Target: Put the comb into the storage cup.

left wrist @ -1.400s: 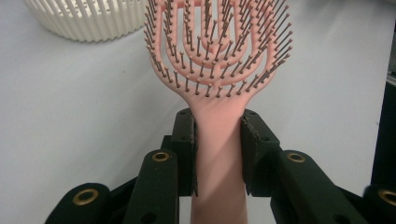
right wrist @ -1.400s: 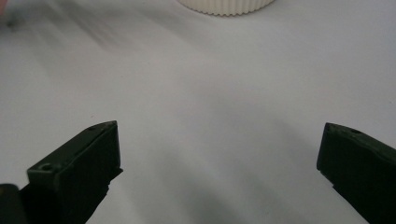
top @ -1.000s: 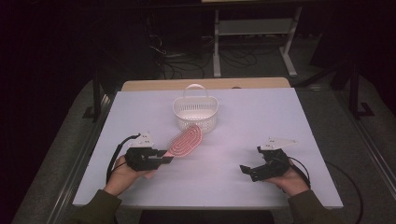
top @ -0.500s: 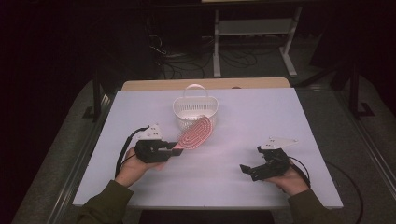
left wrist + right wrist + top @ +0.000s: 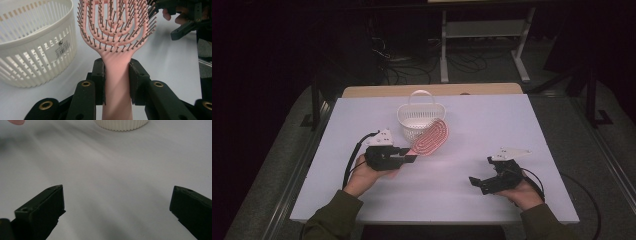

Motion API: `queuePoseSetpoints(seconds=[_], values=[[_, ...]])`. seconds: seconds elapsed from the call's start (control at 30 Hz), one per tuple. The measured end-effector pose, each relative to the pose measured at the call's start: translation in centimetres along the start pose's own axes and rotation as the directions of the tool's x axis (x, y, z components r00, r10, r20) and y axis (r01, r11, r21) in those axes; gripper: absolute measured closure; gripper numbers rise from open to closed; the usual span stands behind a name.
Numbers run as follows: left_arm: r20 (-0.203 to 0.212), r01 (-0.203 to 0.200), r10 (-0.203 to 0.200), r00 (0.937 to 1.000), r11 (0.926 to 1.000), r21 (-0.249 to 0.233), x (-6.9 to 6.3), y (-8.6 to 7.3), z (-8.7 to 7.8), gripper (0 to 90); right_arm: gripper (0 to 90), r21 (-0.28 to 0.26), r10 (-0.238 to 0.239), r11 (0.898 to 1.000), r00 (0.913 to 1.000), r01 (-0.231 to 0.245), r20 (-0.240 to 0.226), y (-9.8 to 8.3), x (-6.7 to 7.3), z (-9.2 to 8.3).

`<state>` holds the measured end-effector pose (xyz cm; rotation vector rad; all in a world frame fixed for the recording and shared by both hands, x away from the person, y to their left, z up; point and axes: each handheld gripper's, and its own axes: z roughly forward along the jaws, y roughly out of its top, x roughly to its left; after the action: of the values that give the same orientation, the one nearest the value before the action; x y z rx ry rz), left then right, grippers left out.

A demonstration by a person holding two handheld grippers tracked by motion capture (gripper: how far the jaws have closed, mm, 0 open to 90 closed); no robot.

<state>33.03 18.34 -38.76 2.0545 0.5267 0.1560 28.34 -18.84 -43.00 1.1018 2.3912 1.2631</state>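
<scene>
From above, one white basket (image 5: 421, 119) sits on my worktop (image 5: 532, 130), seemingly empty; my left tool (image 5: 411, 156) has carried the one pink hairbrush (image 5: 432, 139) closer, its head now overlapping the rim. Left gripper view: jaws clamp the handle. Right gripper view: my right tool (image 5: 117, 207) gapes, empty.

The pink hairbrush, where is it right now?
In the high view the pink hairbrush is left of centre, its handle clamped in the left tongs, its head against the white basket.
</scene>
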Motion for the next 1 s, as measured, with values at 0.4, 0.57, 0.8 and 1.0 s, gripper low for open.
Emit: queuePoseSetpoints(seconds=[0.4, 0.57, 0.8, 1.0], values=[[0.009, 0.019, -0.018, 0.9998, 0.9985, -0.051, -0.5, 0.5, 1.1, 70.1, 0.0, 0.006, 0.003, 1.0, 1.0, -0.003, -0.002, 0.0, 0.0, 0.2], [0.001, 0.007, -0.007, 1.0, 0.9992, -0.04, -0.5, 0.4, 1.4, 70.1, 0.0, 0.006, 0.005, 1.0, 1.0, -0.005, -0.007, 0.0, 0.0, 0.2], [-0.017, 0.001, -0.002, 0.9999, 0.9995, -0.032, -0.5, 0.3, 1.5, 70.1, 0.0, 0.003, 0.009, 1.0, 0.9998, -0.009, -0.016, -0.1, 0.0, 0.2], [-0.037, -0.001, 0.0, 0.9993, 0.9996, -0.03, -0.5, 0.1, 1.5, 70.1, 0.0, -0.023, 0.025, 0.999, 0.9988, -0.026, -0.042, 0.2, 0.2, -0.1]])
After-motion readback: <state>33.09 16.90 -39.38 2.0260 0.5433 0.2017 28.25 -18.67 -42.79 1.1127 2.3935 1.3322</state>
